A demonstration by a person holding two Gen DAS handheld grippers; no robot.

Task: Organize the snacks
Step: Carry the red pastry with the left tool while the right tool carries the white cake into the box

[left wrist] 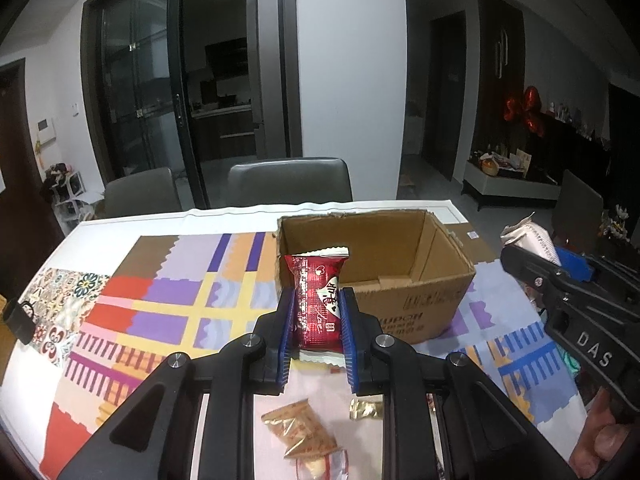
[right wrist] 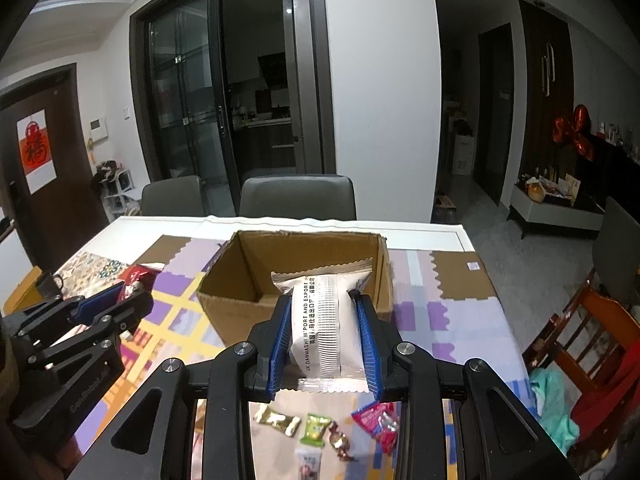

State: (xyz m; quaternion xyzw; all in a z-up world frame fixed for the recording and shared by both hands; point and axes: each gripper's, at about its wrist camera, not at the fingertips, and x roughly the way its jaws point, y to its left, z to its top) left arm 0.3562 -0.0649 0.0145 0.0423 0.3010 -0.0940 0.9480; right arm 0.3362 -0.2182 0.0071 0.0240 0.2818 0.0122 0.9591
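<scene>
Snack packets are both held above the table just short of the open cardboard box (right wrist: 296, 276): the left gripper (left wrist: 318, 320) pinches a red packet (left wrist: 318, 304), the right gripper (right wrist: 324, 332) a white packet (right wrist: 326, 320). Carry each over the rim before letting go, one at a time.

Box (left wrist: 416, 308) floor mostly hidden behind near wall. White pack (right wrist: 326, 320) print too small to read. Candy (left wrist: 320, 462) near bottom edge cut off by frame.
</scene>
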